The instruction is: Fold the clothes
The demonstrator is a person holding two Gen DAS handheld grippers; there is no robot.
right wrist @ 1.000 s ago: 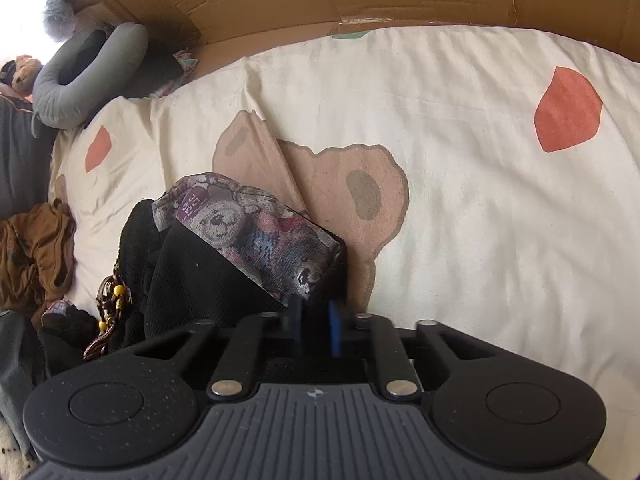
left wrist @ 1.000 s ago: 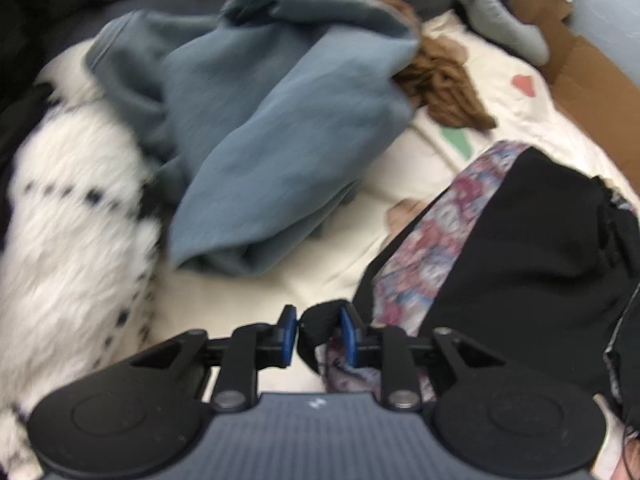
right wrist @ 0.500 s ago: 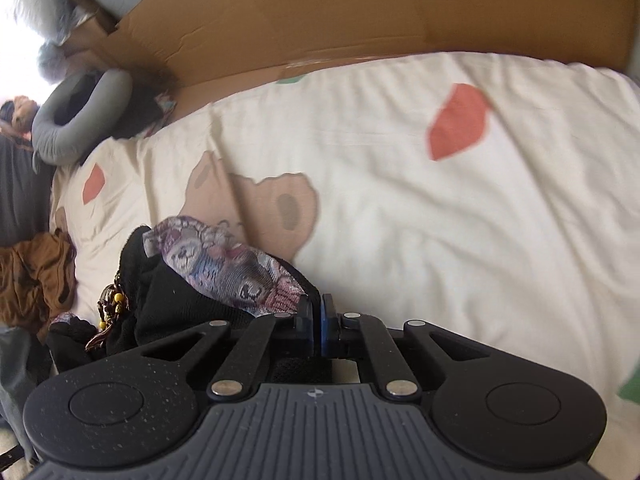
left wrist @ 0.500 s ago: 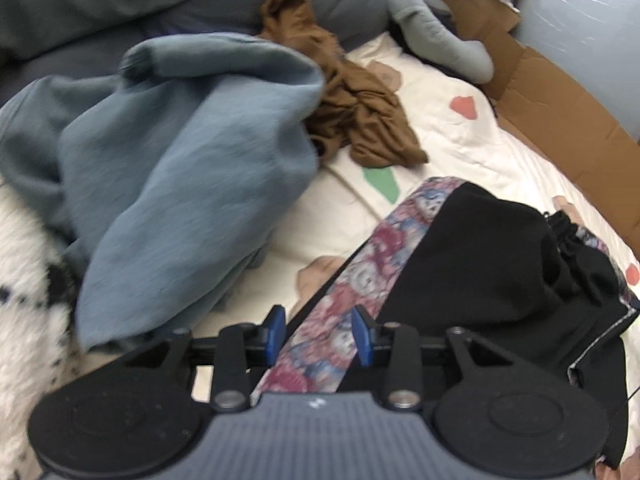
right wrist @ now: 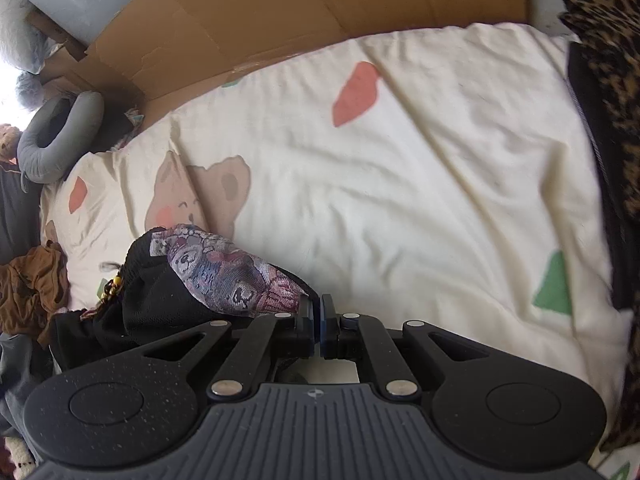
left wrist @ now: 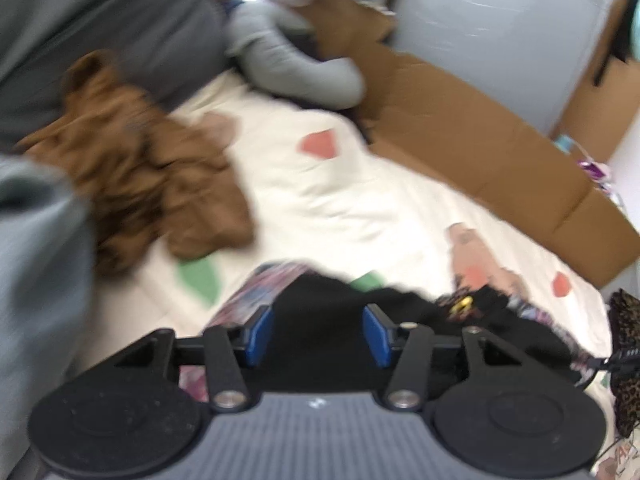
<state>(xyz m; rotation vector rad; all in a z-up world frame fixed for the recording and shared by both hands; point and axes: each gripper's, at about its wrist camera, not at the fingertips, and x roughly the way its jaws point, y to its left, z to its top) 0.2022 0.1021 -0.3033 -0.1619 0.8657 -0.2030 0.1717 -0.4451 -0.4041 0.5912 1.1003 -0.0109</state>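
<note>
A black garment with a bear-patterned lining [right wrist: 224, 272] lies bunched on the cream bedsheet [right wrist: 400, 200]. My right gripper [right wrist: 319, 320] is shut on the lining's edge, with the cloth trailing off to its left. In the blurred left wrist view the same black garment [left wrist: 320, 312] spreads just beyond and under my left gripper [left wrist: 318, 334]. That gripper's jaws are opening. Its blue pads [left wrist: 262, 334] stand well apart and press on nothing. A beaded cord [right wrist: 112, 286] hangs from the garment.
A brown garment [left wrist: 132, 168] and a grey-blue one [left wrist: 36, 248] lie to the left. A grey neck pillow [left wrist: 292, 68] sits at the head of the bed. Cardboard [left wrist: 480, 148] lines the far side. Leopard-print cloth [right wrist: 608, 80] lies at the right.
The left gripper let go of the garment's edge, opened wide and swung right, away from the grey-blue garment. The right gripper pinched shut on the patterned lining and carried it along the sheet.
</note>
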